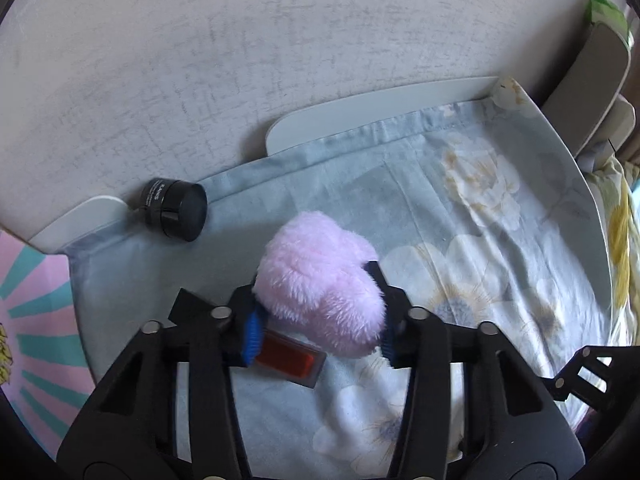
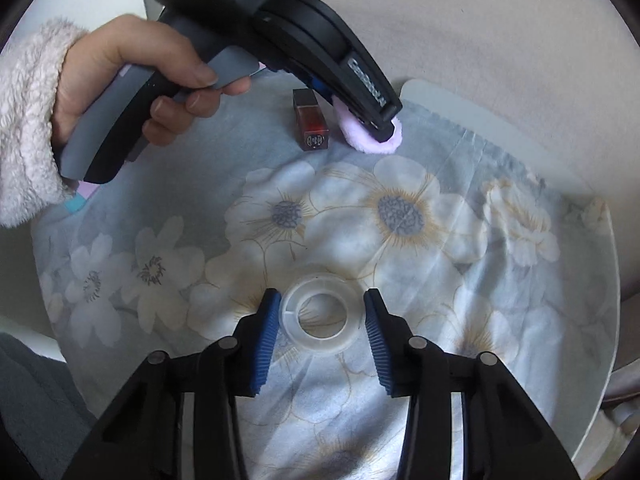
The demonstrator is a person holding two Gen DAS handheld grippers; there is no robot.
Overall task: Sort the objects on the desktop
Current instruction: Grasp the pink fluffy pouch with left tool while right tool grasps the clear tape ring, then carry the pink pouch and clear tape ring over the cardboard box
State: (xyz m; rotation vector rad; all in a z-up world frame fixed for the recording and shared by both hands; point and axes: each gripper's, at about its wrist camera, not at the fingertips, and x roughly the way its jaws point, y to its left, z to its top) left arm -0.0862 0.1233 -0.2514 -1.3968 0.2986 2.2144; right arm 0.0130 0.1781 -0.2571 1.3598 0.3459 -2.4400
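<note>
two grippers over a round white table [image 2: 596,408] draped with a pale blue floral cloth [image 2: 400,248].

left gripper [image 1: 318,312]: pointing steeply down, blue pads [image 1: 252,336] pressed into both sides of a pink fluffy puff [image 1: 320,280]; fur bulges over the jaws, so it is clamped. right wrist view shows the same gripper from outside, a person's hand [image 2: 132,80] in a fuzzy pale sleeve [image 2: 24,120] on its grey handle, the puff's edge sticking out under the tip at the far side of the cloth.

lipstick [image 2: 310,120]: dark case, red middle, lying flat on the cloth just beside the puff, on the hand's side. in the left wrist view it shows partly under the puff and the near pad; touching or not, cannot tell.

black jar [image 1: 176,208]: tipped on its side at the cloth's far-left edge, against the wall [image 1: 280,40], well apart from the puff.

right gripper [image 2: 320,326]: jaws narrowed around a clear tape roll [image 2: 322,320] lying flat on the cloth near the table's front. left pad [image 2: 266,332] looks to be touching the roll's rim; a small gap shows at the right pad. roll sits on the cloth, not squeezed.

white tray edges show behind the cloth along the wall. pink and teal striped sheet [image 1: 36,320] at the far left of the left wrist view. green packet [image 1: 606,16] up at the right edge.
</note>
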